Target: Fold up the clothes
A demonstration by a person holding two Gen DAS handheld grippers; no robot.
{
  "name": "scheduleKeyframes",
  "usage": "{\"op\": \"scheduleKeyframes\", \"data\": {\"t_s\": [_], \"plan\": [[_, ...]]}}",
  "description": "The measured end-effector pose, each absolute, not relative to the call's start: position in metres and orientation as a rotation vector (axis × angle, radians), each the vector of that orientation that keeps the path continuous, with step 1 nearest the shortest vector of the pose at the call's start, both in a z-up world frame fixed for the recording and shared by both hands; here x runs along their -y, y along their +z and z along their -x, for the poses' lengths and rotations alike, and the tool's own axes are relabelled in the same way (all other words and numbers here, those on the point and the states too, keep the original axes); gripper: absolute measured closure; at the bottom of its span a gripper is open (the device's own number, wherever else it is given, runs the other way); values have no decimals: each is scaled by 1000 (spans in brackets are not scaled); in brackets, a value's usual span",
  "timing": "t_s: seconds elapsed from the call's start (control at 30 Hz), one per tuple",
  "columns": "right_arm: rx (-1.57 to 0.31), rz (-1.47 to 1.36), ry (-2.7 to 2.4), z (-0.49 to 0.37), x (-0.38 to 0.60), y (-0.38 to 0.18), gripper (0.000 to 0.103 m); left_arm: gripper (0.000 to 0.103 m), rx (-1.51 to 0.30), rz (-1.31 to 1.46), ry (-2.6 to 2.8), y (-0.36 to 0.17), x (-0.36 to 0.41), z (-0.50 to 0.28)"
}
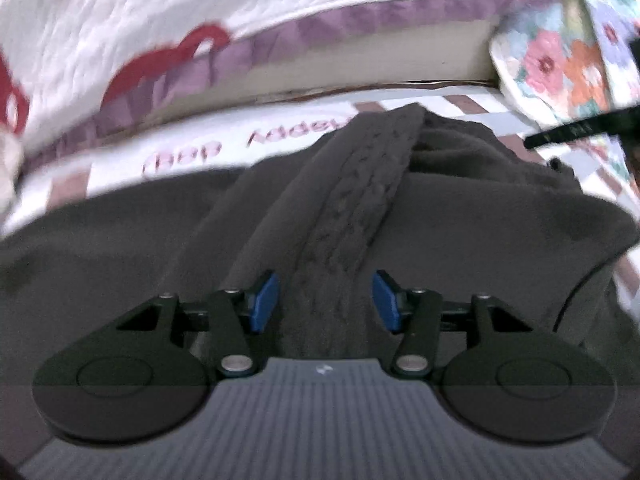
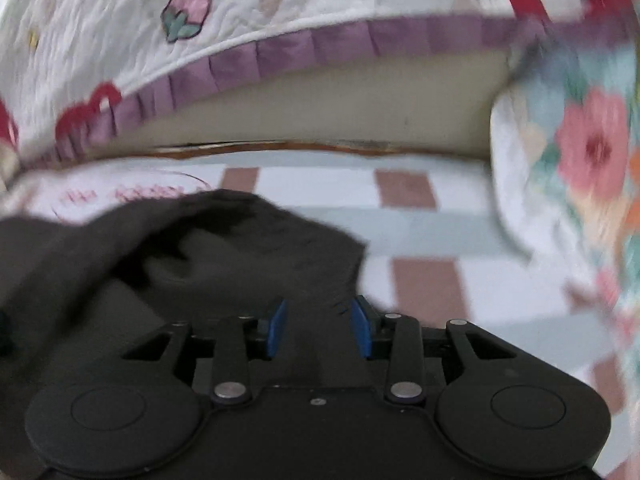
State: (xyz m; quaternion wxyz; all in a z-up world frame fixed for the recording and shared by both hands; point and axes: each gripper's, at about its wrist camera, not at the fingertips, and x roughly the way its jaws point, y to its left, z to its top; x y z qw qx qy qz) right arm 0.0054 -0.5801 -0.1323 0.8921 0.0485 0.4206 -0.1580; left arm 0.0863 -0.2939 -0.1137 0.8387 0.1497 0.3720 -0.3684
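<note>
My left gripper (image 1: 325,300) stands released over the dark knitted sweater (image 1: 352,216), its cable band running toward twelve o'clock between the parted pads. My right gripper (image 2: 319,329) is also released; the sweater's edge lies at ten o'clock on the checked sheet (image 2: 420,236).

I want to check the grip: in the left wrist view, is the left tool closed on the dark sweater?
No, the left tool is open, and its blue pads stand clear of the dark sweater.

Sweater (image 1: 320,208) on checked sheet (image 2: 420,232); quilt (image 2: 120,40) behind; floral pillow (image 2: 580,152) at right of sheet.
</note>
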Motion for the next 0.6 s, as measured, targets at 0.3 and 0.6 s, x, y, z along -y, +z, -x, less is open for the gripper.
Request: {"op": "scheduleKeyframes", "data": {"t_s": [0.3,0.6], "plan": [[-870,-217,-242,-27,604,-152,54,39,-932,-255,-629,-141,296,-110],[-925,-203,-240,-36,602,-180,45,77,-842,-337,-697,-149,299,-106]]}}
